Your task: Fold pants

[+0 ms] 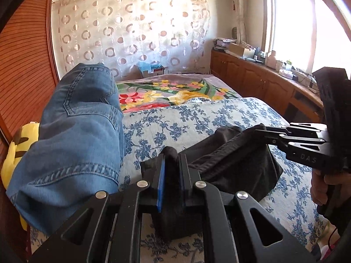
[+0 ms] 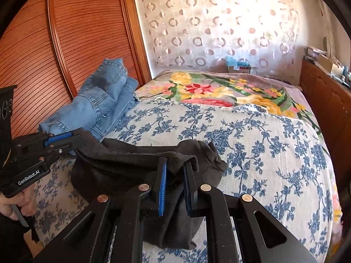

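Note:
Black pants (image 1: 232,160) hang stretched between my two grippers just above the blue-flowered bedspread (image 1: 175,122). My left gripper (image 1: 172,164) is shut on one end of the pants' edge. My right gripper (image 1: 263,133) comes in from the right and is shut on the other end. In the right wrist view the right gripper (image 2: 175,171) clamps the dark cloth (image 2: 122,164), and the left gripper (image 2: 74,140) holds the far end at left.
Blue jeans (image 1: 76,131) lie heaped at the bed's left side (image 2: 103,103) by a slatted wooden door (image 2: 65,43). A yellow plush (image 1: 15,153) lies under them. A floral blanket (image 1: 166,92) covers the far bed. A wooden cabinet (image 1: 258,81) runs along the right wall.

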A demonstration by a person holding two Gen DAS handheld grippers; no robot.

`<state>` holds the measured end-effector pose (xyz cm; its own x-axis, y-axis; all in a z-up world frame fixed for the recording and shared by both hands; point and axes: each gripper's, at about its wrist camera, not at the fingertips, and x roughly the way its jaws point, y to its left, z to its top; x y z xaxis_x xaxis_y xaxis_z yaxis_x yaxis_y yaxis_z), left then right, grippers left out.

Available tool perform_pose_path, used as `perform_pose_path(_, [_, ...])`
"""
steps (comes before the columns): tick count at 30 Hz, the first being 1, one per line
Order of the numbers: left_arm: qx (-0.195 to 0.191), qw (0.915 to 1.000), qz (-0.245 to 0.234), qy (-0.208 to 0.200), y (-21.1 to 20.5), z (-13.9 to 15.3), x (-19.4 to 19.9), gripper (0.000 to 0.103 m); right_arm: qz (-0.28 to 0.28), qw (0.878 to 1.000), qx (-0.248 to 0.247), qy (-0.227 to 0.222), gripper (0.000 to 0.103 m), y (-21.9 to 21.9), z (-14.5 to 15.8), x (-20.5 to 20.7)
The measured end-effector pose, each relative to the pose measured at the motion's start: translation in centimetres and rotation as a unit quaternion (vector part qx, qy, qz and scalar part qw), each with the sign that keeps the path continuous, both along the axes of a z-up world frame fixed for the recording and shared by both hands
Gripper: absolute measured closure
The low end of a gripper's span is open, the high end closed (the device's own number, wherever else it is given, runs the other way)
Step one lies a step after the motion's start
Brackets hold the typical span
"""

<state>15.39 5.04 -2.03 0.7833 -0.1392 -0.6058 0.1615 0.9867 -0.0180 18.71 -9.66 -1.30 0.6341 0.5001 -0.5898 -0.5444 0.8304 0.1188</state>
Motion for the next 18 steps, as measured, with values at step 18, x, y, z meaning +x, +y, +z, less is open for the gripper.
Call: perform_pose_path(18, [0.002,0.9995,-0.026,0.018,-0.1,-2.1,-4.8,0.051,0.011,1.0,-0.019,-0.003,0.057,-4.0,-0.9,-6.1])
